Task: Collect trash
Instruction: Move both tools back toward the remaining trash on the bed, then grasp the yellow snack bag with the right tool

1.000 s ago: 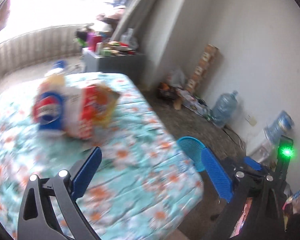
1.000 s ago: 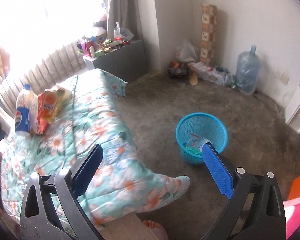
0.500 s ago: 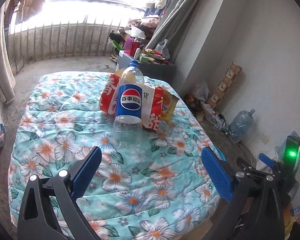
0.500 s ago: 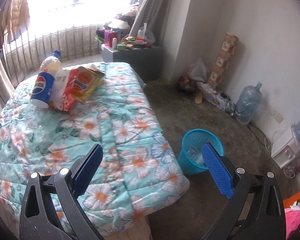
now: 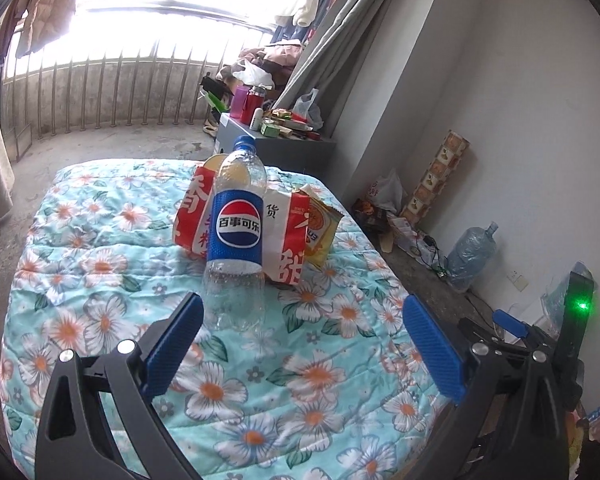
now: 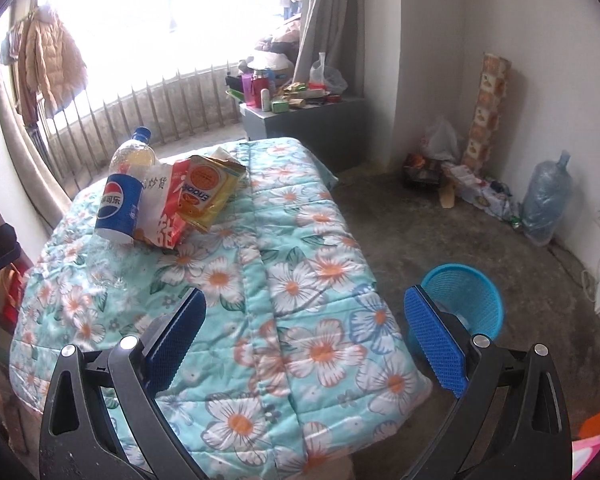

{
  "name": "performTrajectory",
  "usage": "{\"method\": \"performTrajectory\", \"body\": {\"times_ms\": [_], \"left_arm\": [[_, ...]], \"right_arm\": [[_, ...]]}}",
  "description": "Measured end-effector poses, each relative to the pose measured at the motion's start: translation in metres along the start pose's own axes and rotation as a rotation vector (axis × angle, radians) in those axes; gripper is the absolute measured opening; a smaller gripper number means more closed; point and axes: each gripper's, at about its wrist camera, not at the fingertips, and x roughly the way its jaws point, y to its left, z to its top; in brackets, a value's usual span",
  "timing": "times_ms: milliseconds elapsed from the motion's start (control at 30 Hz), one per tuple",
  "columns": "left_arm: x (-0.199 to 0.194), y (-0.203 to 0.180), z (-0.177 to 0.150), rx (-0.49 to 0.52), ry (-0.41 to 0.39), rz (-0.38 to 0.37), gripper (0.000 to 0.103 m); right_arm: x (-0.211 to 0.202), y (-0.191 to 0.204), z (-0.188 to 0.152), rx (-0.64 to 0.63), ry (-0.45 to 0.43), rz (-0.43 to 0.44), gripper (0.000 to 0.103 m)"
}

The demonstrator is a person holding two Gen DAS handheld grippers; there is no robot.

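The left gripper (image 5: 302,338) and right gripper (image 6: 304,332) both gape wide over the floral quilt (image 5: 100,280), holding and touching nothing. Just beyond the left one lies an empty Pepsi bottle (image 5: 236,236) on red-and-white snack bags (image 5: 286,236), beside a yellow packet (image 5: 320,232). A blue wastebasket (image 6: 466,296) stands on the floor.

Blue-labelled bottle (image 5: 236,236), turquoise floral quilt (image 5: 100,280)

It was a lived-in home, a bedroom: a floral quilt (image 6: 300,280) covered the bed, grey curtains (image 6: 328,12) hung by a railed balcony (image 5: 112,92) with a coat (image 6: 54,64) drying, a cluttered grey cabinet (image 6: 316,124) stood nearby, and a water jug (image 6: 546,200) sat on bare concrete floor (image 6: 440,240).
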Motion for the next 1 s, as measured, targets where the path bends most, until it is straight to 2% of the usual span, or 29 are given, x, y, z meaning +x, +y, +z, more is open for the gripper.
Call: {"method": "performTrajectory", "body": {"times_ms": [233, 500, 733, 900, 1000], "left_arm": [[0.021, -0.003, 0.011, 0.038, 0.001, 0.039, 0.098], [0.035, 0.005, 0.028, 0.036, -0.006, 0.077, 0.098], [0.042, 0.025, 0.028, 0.000, -0.008, 0.121, 0.098], [0.045, 0.042, 0.025, -0.019, 0.004, 0.156, 0.098], [0.048, 0.052, 0.024, -0.031, 0.011, 0.153, 0.098]], "right_arm": [[0.018, -0.011, 0.007, 0.042, 0.003, 0.049, 0.095], [0.035, -0.015, 0.020, 0.068, -0.002, 0.079, 0.095], [0.053, -0.028, 0.025, 0.116, 0.013, 0.086, 0.095], [0.068, -0.026, 0.031, 0.164, 0.035, 0.152, 0.095], [0.079, -0.015, 0.035, 0.163, 0.059, 0.202, 0.095]]}}
